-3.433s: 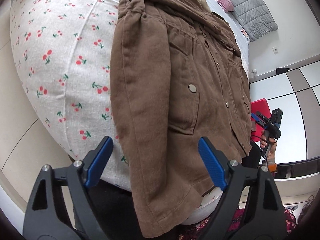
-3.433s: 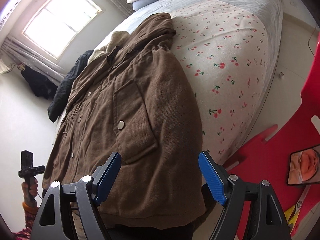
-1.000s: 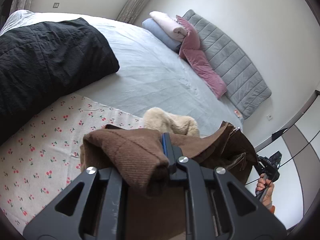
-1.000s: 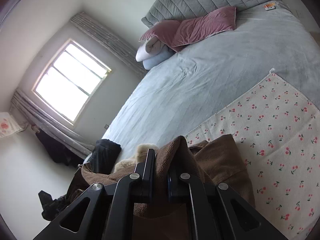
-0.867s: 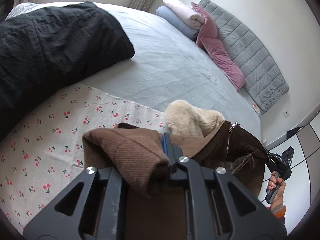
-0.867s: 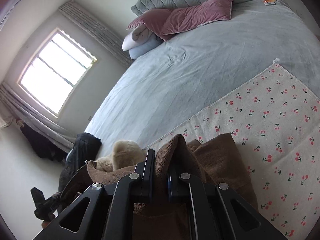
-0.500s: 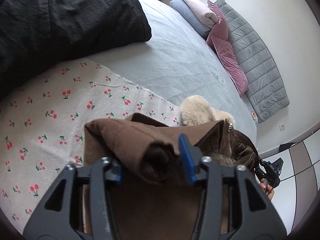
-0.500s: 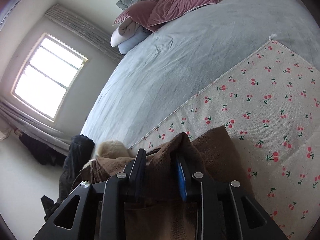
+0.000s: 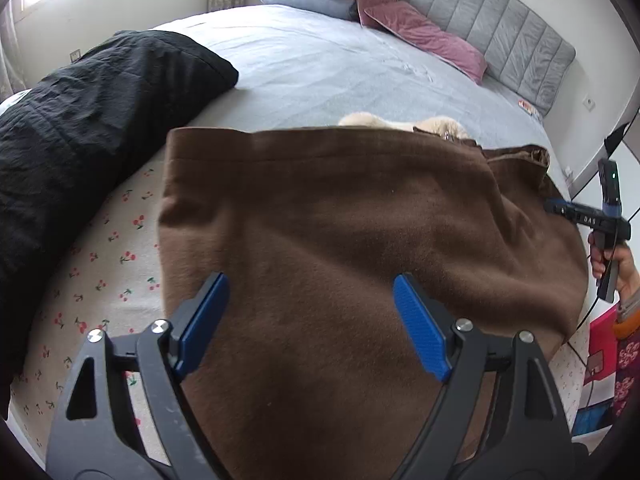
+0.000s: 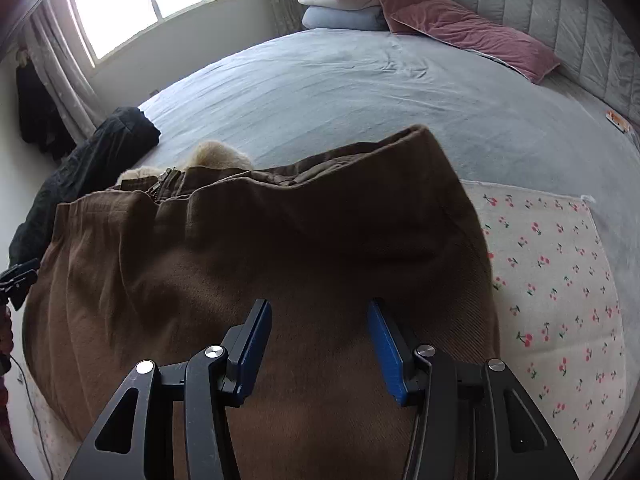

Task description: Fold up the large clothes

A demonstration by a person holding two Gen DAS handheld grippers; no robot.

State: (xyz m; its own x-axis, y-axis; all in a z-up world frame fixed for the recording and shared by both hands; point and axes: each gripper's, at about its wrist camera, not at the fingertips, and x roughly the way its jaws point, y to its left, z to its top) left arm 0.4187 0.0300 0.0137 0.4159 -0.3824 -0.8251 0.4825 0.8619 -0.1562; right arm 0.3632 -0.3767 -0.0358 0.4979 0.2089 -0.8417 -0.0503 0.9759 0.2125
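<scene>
The brown jacket [image 9: 340,232] lies folded over on the cherry-print cloth [image 9: 96,264] on the bed, its back side up, with cream fleece lining [image 9: 400,122] peeking out at the far edge. My left gripper [image 9: 308,320] hovers over the near part of the jacket, its jaws opening wide, pads clear of the fabric. In the right wrist view the same jacket [image 10: 260,260] fills the middle. My right gripper [image 10: 318,344] is above it, jaws opening, with nothing pinched between the blue pads [image 10: 384,344].
A black garment [image 9: 88,128] lies at the left on the grey bed [image 9: 320,64]. Pink pillows [image 10: 464,36] and folded bedding [image 10: 340,4] sit by the headboard. A person's hand with the other gripper [image 9: 600,220] shows at the right edge.
Both grippers were shut on folds of the brown jacket; they have opened and let go. The folded-over jacket now lies flat on the bed, and both grippers have dropped lower.
</scene>
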